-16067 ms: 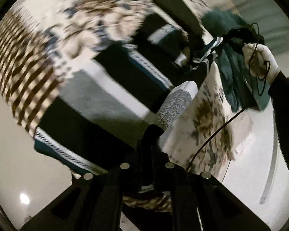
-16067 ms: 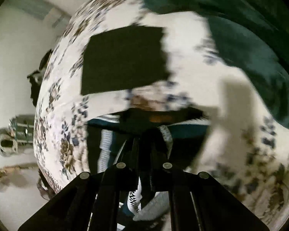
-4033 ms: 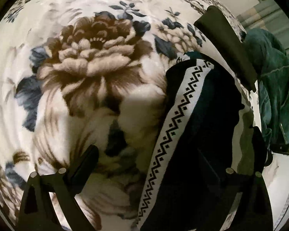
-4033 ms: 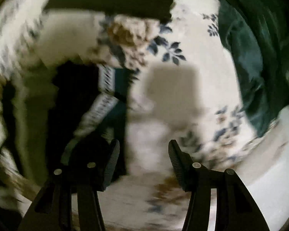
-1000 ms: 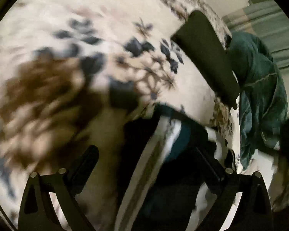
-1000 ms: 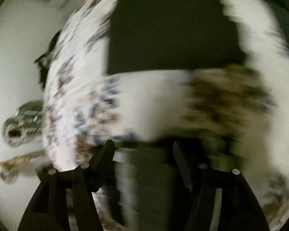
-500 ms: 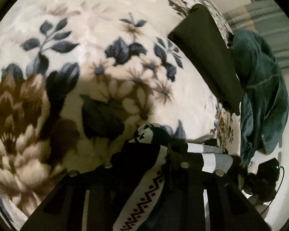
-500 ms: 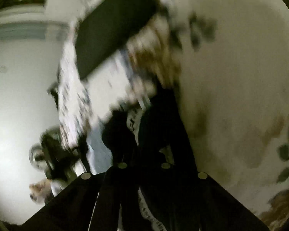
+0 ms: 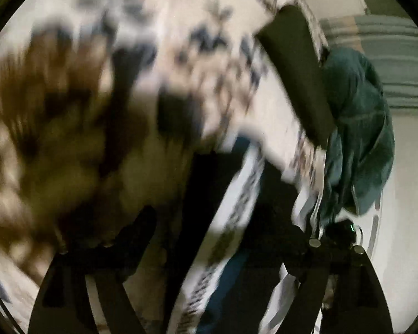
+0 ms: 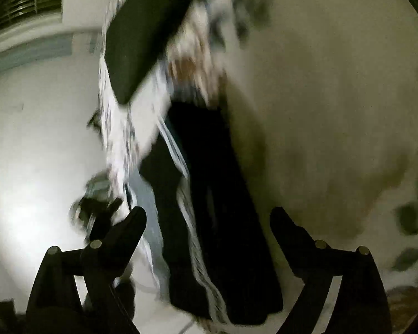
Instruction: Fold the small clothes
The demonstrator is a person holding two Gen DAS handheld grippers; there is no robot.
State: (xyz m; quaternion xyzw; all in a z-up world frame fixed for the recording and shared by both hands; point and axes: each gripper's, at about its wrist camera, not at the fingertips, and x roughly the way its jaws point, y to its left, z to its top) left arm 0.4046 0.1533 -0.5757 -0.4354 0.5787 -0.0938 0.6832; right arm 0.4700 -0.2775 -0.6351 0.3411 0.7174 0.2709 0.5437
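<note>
The small garment [image 9: 237, 222], dark with white patterned bands, lies on the floral blanket [image 9: 97, 89]; it shows between the fingers in both blurred views. My left gripper [image 9: 225, 222] is open over it, with the cloth lying loose between the fingers. In the right wrist view the same garment [image 10: 214, 222] lies as a long dark strip near the blanket's edge. My right gripper [image 10: 207, 217] is open above it and holds nothing.
A folded dark cloth [image 9: 298, 78] lies further along the blanket, also in the right wrist view [image 10: 145, 33]. A teal garment [image 9: 359, 128] hangs at the blanket's right edge. The pale floor [image 10: 36, 167] lies beyond the edge.
Both grippers were shut on the garment half a second ago and have opened, letting it go onto the blanket. Both cameras are moving, so the views are blurred.
</note>
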